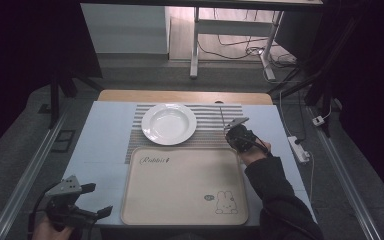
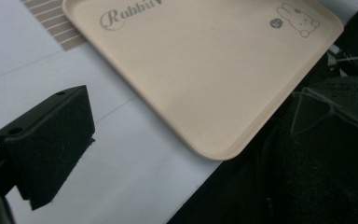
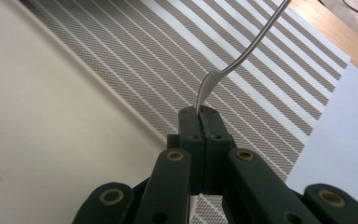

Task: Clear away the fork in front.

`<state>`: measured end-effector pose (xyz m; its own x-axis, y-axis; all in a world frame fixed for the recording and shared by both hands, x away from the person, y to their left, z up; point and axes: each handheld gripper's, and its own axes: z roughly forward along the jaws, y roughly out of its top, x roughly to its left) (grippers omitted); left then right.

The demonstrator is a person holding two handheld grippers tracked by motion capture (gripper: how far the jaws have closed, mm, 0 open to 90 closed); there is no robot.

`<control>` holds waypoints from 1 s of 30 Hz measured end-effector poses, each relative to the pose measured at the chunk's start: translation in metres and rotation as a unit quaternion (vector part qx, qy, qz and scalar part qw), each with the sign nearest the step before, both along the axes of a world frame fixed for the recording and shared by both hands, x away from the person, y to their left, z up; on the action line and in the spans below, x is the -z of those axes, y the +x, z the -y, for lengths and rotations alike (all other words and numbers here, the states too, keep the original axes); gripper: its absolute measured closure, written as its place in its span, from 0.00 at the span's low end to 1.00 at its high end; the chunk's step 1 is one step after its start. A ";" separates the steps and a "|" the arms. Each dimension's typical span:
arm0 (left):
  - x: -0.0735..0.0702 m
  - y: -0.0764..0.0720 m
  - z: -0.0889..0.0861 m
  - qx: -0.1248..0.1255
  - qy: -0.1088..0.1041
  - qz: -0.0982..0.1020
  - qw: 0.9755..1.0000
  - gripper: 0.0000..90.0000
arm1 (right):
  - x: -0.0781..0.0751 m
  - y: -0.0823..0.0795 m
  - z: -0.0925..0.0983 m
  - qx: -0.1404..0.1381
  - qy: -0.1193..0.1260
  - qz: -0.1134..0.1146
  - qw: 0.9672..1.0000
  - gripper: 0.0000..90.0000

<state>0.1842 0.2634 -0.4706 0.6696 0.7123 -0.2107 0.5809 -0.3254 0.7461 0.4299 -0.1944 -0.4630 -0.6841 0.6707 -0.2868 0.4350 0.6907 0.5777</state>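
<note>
Right tool (image 3: pixel 200 112) pinches a metal fork (image 3: pixel 242 58) by its wide end, jaws pressed together on it, handle sticking up and away over the striped placemat (image 3: pixel 177 56). From the high view the right tool (image 1: pixel 236 131) sits above the placemat's right part, just past the far right corner of the beige tray (image 1: pixel 180 190), fork (image 1: pixel 222 117) held thin and upright, off the surface. White plate (image 1: pixel 169 124) lies on the placemat to the left of it, apart from the fork. Left tool (image 1: pixel 96 199) hangs at the near left edge of the desk (image 1: pixel 100 150), jaws spread, nothing between them; one pad (image 2: pixel 51 140) shows over bare desk beside the tray's near corner. Tray carries a "Rabbit" print and a bunny drawing. Dark sleeve (image 1: pixel 275 190) crosses the desk's right edge.
</note>
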 end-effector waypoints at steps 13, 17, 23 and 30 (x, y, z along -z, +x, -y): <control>-0.001 0.015 0.013 0.048 -0.022 0.004 0.999 0.00 | -0.015 -0.033 0.003 -0.035 0.045 -0.021 0.998 0.99; 0.000 0.021 0.018 0.056 -0.016 -0.002 0.998 0.00 | -0.018 -0.045 0.007 -0.050 0.054 -0.028 0.997 0.99; 0.001 0.032 0.021 0.064 -0.051 -0.005 0.997 0.00 | -0.022 -0.065 0.012 -0.071 0.070 -0.040 0.994 0.99; -0.004 0.047 0.026 0.078 -0.046 -0.017 0.996 0.00 | -0.027 -0.089 0.014 -0.104 0.081 -0.043 0.990 0.99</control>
<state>0.2315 0.2376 -0.4663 0.7618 0.5775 -0.2935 0.5536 -0.3450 0.7580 0.3409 -0.2087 -0.4363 -0.8296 0.5449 -0.1219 0.3453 0.6722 0.6549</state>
